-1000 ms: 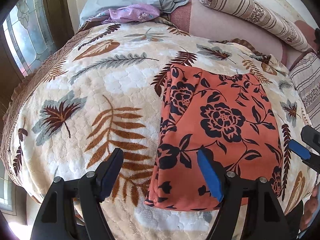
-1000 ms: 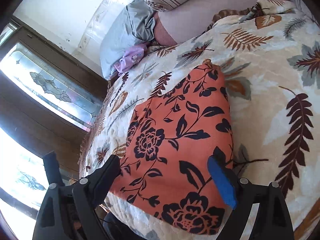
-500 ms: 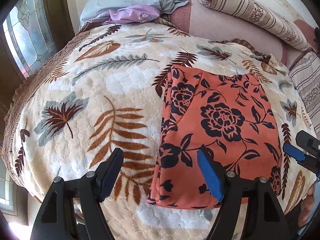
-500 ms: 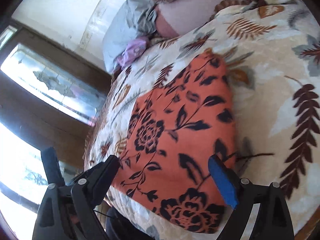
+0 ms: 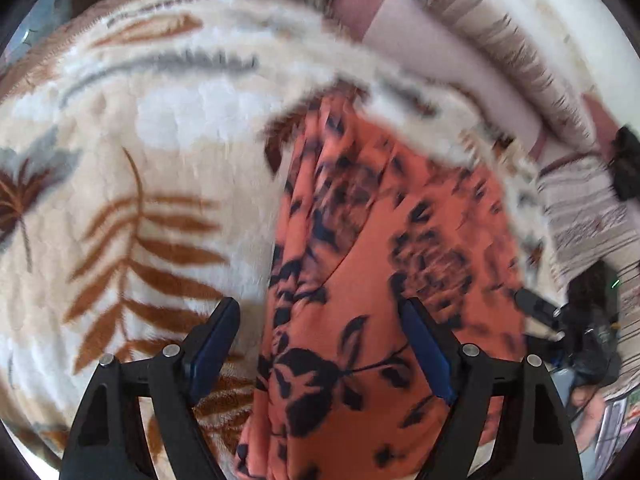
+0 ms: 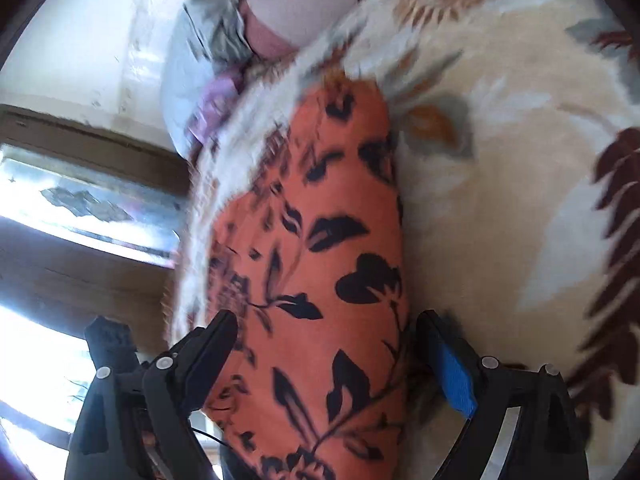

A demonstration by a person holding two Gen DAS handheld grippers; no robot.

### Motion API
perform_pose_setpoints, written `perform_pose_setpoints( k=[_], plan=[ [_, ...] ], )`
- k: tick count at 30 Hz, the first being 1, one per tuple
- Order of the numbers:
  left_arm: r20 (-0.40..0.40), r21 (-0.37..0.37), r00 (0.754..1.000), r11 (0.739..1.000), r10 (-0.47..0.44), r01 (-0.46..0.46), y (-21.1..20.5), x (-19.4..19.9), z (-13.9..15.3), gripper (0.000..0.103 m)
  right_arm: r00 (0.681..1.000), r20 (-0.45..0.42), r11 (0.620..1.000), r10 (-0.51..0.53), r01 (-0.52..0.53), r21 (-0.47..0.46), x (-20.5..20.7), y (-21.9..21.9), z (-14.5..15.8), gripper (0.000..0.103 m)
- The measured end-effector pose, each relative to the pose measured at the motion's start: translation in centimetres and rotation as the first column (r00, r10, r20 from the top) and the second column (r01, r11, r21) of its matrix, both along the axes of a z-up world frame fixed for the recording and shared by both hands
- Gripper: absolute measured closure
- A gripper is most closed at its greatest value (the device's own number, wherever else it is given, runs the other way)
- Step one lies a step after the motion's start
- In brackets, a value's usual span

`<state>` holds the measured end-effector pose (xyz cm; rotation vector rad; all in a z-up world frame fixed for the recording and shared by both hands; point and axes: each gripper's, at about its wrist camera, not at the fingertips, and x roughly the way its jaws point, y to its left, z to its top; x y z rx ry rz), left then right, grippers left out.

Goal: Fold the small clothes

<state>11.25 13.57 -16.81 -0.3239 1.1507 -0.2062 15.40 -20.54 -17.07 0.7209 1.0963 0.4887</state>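
Orange floral garment [image 5: 384, 280]: laid part-folded on the bed [image 5: 140, 140], long axis running away from both tongs; left tongs [image 5: 324, 320] spread over its near left edge, right tongs [image 6: 328, 344] spread astride its near right edge, neither pinching

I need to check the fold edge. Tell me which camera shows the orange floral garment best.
The left wrist view: the orange floral garment lies nearly whole there, its layered left edge visible between the open left tool, though blurred. The right wrist view shows a narrower, foreshortened strip ahead of the open right tool, its near end cropped.
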Motion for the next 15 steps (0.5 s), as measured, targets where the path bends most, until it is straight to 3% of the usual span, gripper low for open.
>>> perform_pose_setpoints(
  k=[1, 2, 3, 8, 10, 15],
  plan=[
    [0.038, 0.014, 0.999, 1.0, -0.011, 0.01, -0.3, -0.3, 0.1, 0.025, 0.999, 0.026, 0.998, 0.027, -0.026, -0.054, 0.1, 1.0, 0.2, 0.012],
    [0.043, 0.005, 0.999, 1.0, -0.024, 0.024, -0.5, -0.4, 0.2, 0.031, 0.996, 0.062, 0.991, 0.063, -0.055, -0.119, 0.1, 2.0, 0.8, 0.028],
    [0.032, -0.036, 0.999, 0.999, -0.037, 0.038, -0.5, -0.4, 0.2, 0.052, 0.993, 0.063, 0.979, 0.096, -0.082, -0.188, 0.2, 3.0, 1.1, 0.035],
    [0.043, -0.032, 0.999, 0.999, -0.033, 0.034, -1.1, -0.3, 2.0, 0.071, 0.982, 0.107, 0.943, 0.155, -0.114, -0.313, 0.1, 4.0, 3.4, 0.064],
    [0.091, -0.053, 0.995, 0.998, -0.033, 0.038, -1.4, -0.3, 4.1, 0.079, 0.973, 0.149, 0.928, 0.175, -0.112, -0.356, -0.3, 4.0, 5.2, 0.066],
    [0.248, -0.077, 0.964, 0.99, -0.094, 0.117, -5.6, 1.0, 9.9, 0.08, 0.951, 0.285, 0.923, 0.123, -0.004, -0.384, -0.6, 0.2, 10.8, 0.067]
  ],
)
